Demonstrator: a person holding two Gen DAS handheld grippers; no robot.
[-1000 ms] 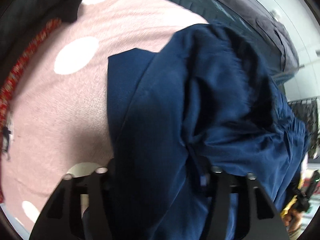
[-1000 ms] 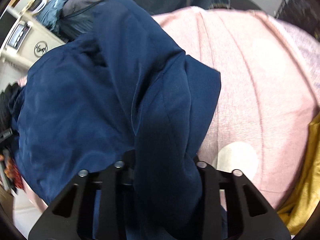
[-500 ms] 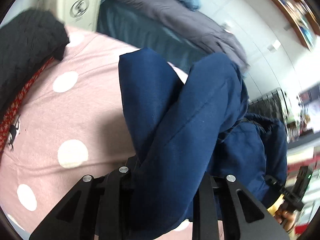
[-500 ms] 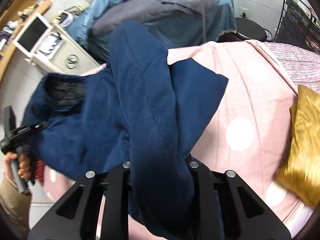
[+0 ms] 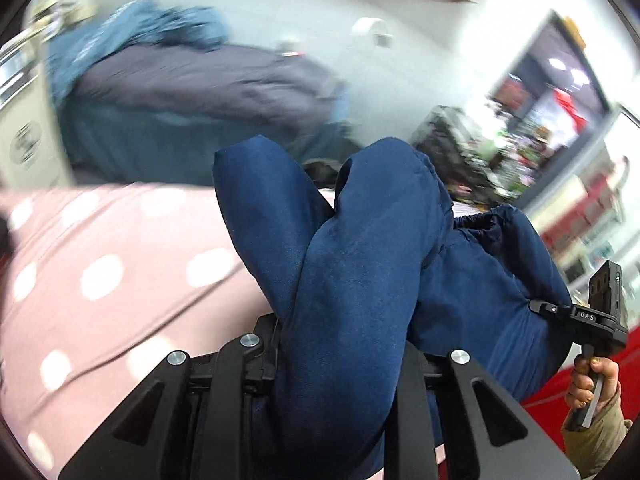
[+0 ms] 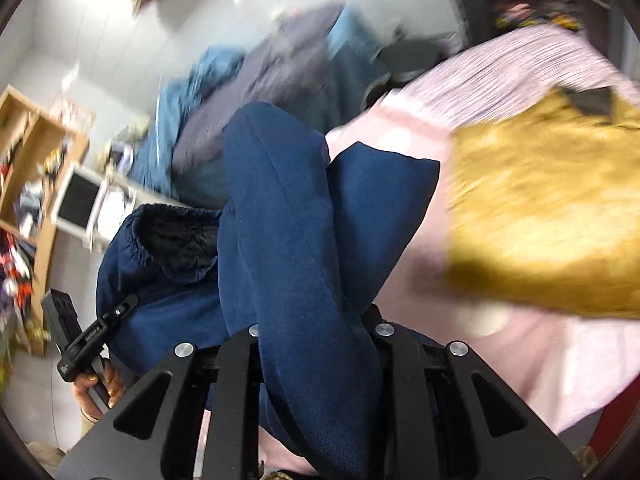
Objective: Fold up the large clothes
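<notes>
Fabric of navy trousers hides both fingertips.

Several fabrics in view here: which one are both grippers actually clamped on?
The navy blue garment, bunched between each gripper's fingers. The pink dotted cover lies beneath; the mustard cushion sits untouched.

A pale white wall backs a heap of grey-and-blue bedding, wooden shelves stand left, beside a pink white-dotted bedspread.

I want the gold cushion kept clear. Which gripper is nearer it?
Right. The right gripper has the gold cushion just beside it; the left gripper view shows no cushion.
</notes>
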